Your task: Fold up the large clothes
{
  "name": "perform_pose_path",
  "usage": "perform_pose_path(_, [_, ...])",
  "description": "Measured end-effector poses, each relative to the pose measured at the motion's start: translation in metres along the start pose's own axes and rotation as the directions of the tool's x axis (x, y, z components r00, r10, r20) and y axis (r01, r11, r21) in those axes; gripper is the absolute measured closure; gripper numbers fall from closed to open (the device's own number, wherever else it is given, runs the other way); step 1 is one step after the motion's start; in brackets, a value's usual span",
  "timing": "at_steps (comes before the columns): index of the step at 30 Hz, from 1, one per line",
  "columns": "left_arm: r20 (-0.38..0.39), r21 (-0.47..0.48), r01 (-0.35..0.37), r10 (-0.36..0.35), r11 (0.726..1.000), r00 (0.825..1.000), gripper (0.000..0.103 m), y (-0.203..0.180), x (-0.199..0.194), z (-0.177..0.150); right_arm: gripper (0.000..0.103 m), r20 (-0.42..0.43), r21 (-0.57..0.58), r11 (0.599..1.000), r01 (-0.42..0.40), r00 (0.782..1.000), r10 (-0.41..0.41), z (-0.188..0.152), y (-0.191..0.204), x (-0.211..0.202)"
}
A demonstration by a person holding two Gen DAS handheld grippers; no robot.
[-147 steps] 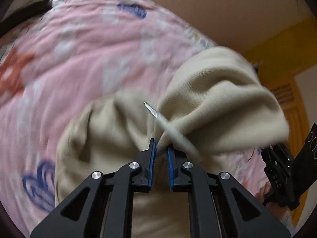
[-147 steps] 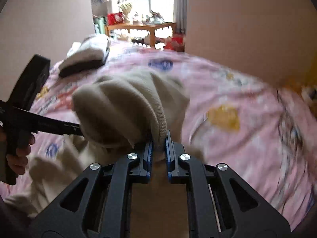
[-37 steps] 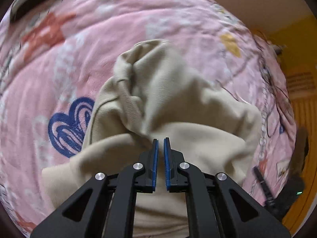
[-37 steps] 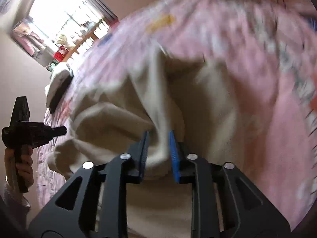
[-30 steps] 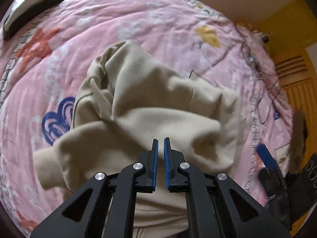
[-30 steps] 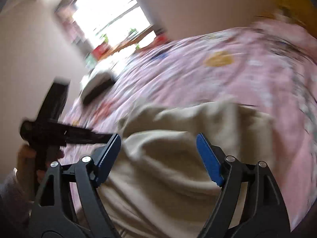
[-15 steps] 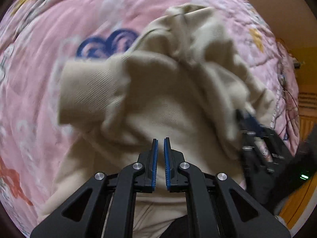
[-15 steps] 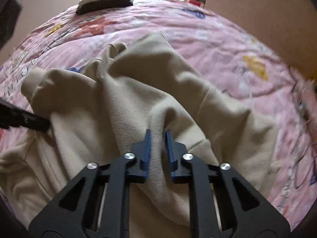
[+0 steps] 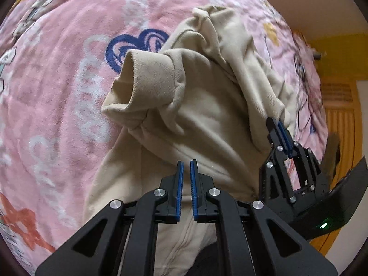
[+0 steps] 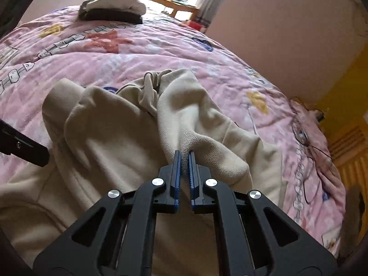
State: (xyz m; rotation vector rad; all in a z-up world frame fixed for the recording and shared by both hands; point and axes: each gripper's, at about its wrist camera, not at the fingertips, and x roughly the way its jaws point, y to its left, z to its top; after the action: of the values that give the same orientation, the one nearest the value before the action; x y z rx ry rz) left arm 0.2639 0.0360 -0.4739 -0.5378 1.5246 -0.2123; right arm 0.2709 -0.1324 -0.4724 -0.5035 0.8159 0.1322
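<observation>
A beige sweatshirt lies bunched on a pink patterned bedspread. One sleeve cuff sticks up toward the left. My left gripper is shut just above the sweatshirt's body with nothing between its pads. My right gripper is shut on a raised ridge of the sweatshirt. It also shows in the left wrist view, pinching the garment's right edge. The tip of the left gripper shows at the left edge of the right wrist view.
Folded white and dark clothes lie at the far end of the bed. A wooden table stands by the window. A beige wall runs along the right. Dark cables lie on the bedspread near an orange door.
The right gripper opened a second ago, then closed on a ridge of the sweatshirt and holds it. The left gripper stayed shut and shifted over the garment, bringing the cuff into view.
</observation>
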Motion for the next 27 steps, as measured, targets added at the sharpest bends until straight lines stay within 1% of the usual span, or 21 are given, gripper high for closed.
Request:
perform_pose_path(3, [-0.016, 0.036, 0.010, -0.010, 0.999, 1.000, 0.097, -0.011, -0.004, 0.010, 0.098, 0.010, 0.054, 0.998, -0.028, 1.000, 0.028, -0.008, 0.003, -0.005])
perform_pose_path(5, [-0.007, 0.073, 0.009, -0.009, 0.997, 1.000, 0.096, -0.024, -0.007, 0.019, 0.098, 0.009, 0.057, 0.997, -0.052, 0.999, 0.052, -0.015, 0.008, -0.002])
perform_pose_path(8, [-0.002, 0.141, 0.072, -0.072, 0.987, 0.997, 0.096, -0.064, -0.007, 0.044, 0.098, -0.003, 0.041, 0.996, -0.085, 0.996, 0.085, -0.028, 0.018, 0.009])
perform_pose_path(10, [0.005, 0.185, 0.084, -0.087, 0.979, 0.996, 0.096, -0.094, 0.001, 0.059, 0.098, -0.012, 0.032, 0.994, -0.105, 0.994, 0.105, -0.040, 0.026, 0.018])
perform_pose_path(12, [0.001, 0.209, 0.078, -0.080, 0.975, 0.997, 0.096, -0.119, 0.017, 0.073, 0.098, -0.021, 0.008, 0.992, -0.122, 0.992, 0.122, -0.051, 0.035, 0.025])
perform_pose_path(14, [-0.001, 0.222, 0.023, -0.023, 0.975, 1.000, 0.096, -0.136, 0.040, 0.085, 0.098, -0.018, -0.029, 0.990, -0.141, 0.990, 0.140, -0.058, 0.041, 0.027])
perform_pose_path(15, [-0.002, 0.233, -0.039, 0.040, 0.972, 0.999, 0.096, -0.146, 0.058, 0.094, 0.098, -0.014, -0.022, 0.986, -0.164, 0.986, 0.164, -0.061, 0.041, 0.026])
perform_pose_path(16, [-0.003, 0.264, -0.091, 0.095, 0.960, 0.995, 0.096, -0.155, 0.074, 0.100, 0.098, -0.027, -0.016, 0.981, -0.192, 0.981, 0.192, -0.065, 0.042, 0.027])
perform_pose_path(17, [-0.001, 0.285, -0.129, 0.135, 0.950, 0.991, 0.096, -0.164, 0.089, 0.107, 0.098, -0.029, -0.025, 0.979, -0.203, 0.979, 0.202, -0.071, 0.044, 0.026])
perform_pose_path(19, [-0.025, 0.308, -0.177, 0.194, 0.935, 0.981, 0.096, -0.167, 0.111, 0.113, 0.098, -0.013, -0.066, 0.979, -0.192, 0.981, 0.191, -0.081, 0.047, 0.017])
perform_pose_path(20, [-0.040, 0.307, -0.213, 0.236, 0.928, 0.971, 0.096, -0.164, 0.124, 0.115, 0.098, -0.004, -0.048, 0.979, -0.198, 0.980, 0.198, -0.084, 0.041, 0.011])
perform_pose_path(21, [-0.049, 0.305, -0.242, 0.269, 0.921, 0.962, 0.096, -0.160, 0.131, 0.116, 0.098, -0.004, 0.021, 0.975, -0.219, 0.976, 0.219, -0.087, 0.026, 0.004])
perform_pose_path(22, [-0.052, 0.293, -0.252, 0.278, 0.922, 0.959, 0.096, -0.156, 0.137, 0.116, 0.097, -0.011, 0.086, 0.969, -0.233, 0.972, 0.235, -0.091, 0.012, -0.002])
perform_pose_path(23, [-0.044, 0.284, -0.248, 0.271, 0.926, 0.962, 0.096, -0.154, 0.137, 0.115, 0.097, -0.018, 0.160, 0.956, -0.245, 0.968, 0.251, -0.097, -0.007, -0.008])
perform_pose_path(25, [-0.029, 0.270, -0.253, 0.271, 0.929, 0.962, 0.096, -0.153, 0.133, 0.112, 0.097, -0.031, 0.293, 0.931, -0.220, 0.971, 0.239, -0.107, -0.048, -0.018])
perform_pose_path(27, [-0.015, 0.276, -0.276, 0.292, 0.920, 0.956, 0.096, -0.155, 0.131, 0.105, 0.097, -0.051, 0.444, 0.875, -0.196, 0.969, 0.243, -0.115, -0.095, -0.021])
